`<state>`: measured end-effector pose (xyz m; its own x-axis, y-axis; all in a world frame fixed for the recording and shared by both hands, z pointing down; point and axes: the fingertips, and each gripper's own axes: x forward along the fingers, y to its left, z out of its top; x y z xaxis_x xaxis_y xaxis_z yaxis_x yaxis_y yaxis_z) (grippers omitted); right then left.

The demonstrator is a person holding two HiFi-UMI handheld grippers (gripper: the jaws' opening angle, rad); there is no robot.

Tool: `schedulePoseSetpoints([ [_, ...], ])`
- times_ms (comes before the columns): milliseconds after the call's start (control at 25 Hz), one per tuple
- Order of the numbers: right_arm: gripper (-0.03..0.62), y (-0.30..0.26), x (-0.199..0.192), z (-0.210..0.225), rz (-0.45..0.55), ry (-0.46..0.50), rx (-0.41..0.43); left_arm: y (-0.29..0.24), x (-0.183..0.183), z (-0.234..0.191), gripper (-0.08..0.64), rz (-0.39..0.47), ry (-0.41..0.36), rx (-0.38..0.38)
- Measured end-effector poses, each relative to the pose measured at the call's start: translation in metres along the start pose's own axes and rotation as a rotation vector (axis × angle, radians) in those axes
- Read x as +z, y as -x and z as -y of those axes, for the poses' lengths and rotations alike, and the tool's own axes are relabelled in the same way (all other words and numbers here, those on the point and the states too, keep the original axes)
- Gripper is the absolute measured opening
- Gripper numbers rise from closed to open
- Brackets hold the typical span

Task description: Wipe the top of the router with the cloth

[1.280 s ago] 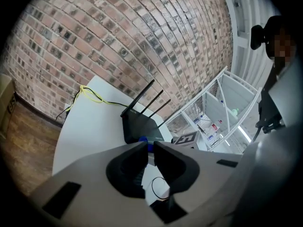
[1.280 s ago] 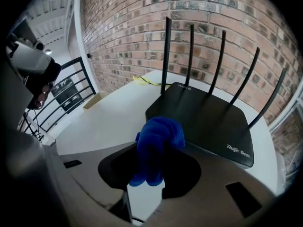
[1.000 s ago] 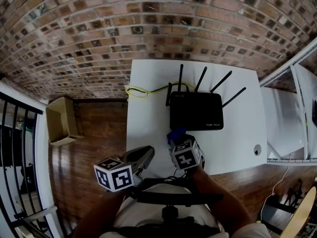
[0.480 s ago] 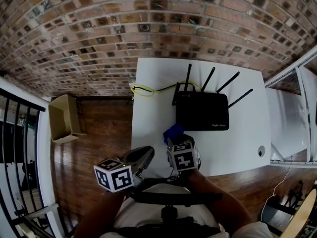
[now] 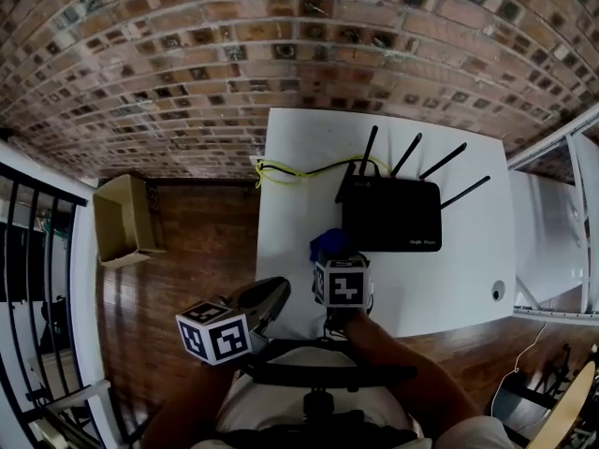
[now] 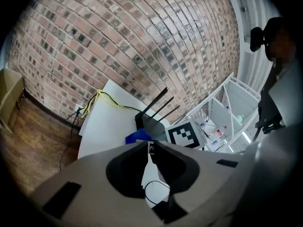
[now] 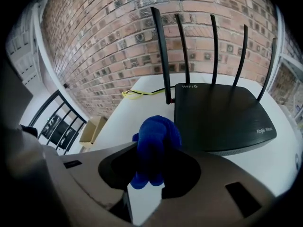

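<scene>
The black router [image 5: 391,215] with several upright antennas lies flat on the white table [image 5: 290,148]. My right gripper [image 5: 329,253] is shut on a bunched blue cloth [image 5: 328,243] and hovers just off the router's near-left corner. In the right gripper view the cloth [image 7: 154,143] bulges out between the jaws of the right gripper [image 7: 151,156], with the router [image 7: 220,117] just beyond and to the right. My left gripper [image 5: 273,296] hangs over the table's near-left edge, jaws together and empty. In the left gripper view, the left gripper [image 6: 149,146] faces the cloth [image 6: 137,136] and router [image 6: 152,124].
A yellow cable [image 5: 281,171] runs across the table's far left to the router's back. A small round object [image 5: 497,292] sits near the front right corner. A cardboard box [image 5: 122,218] stands on the wooden floor at left. The brick wall is behind, white shelving [image 5: 562,223] at right.
My right gripper has rolled and shifted left relative to the router, carrying the blue cloth. The left gripper has drifted slightly along the table's near edge.
</scene>
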<state>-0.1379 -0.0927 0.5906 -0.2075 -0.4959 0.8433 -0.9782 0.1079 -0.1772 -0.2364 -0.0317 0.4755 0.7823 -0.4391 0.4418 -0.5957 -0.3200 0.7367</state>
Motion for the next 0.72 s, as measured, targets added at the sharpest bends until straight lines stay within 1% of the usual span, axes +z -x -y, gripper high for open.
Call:
schedulePoseSetpoints([
  [40,0.135,-0.002,0.001,-0.001,-0.009,-0.025,-0.001,0.0,0.001,-0.002,0.058,0.002,0.003,0.001],
  [160,0.133,-0.009,0.007,-0.002,-0.041,-0.14,-0.009,0.0,0.004,-0.007,0.058,0.005,0.016,0.005],
  [240,0.132,-0.014,0.016,-0.002,-0.051,-0.205,-0.027,-0.001,0.007,-0.008,0.058,0.007,0.015,0.0],
  [400,0.132,-0.024,0.031,0.002,-0.063,-0.293,-0.077,-0.001,0.011,-0.008,0.058,0.014,0.018,-0.006],
  [520,0.132,-0.03,0.039,0.003,-0.071,-0.319,-0.099,0.002,0.013,-0.012,0.058,0.022,0.023,0.007],
  [720,0.132,-0.034,0.059,0.01,-0.03,-0.284,-0.122,0.009,0.016,-0.017,0.058,0.036,0.02,0.031],
])
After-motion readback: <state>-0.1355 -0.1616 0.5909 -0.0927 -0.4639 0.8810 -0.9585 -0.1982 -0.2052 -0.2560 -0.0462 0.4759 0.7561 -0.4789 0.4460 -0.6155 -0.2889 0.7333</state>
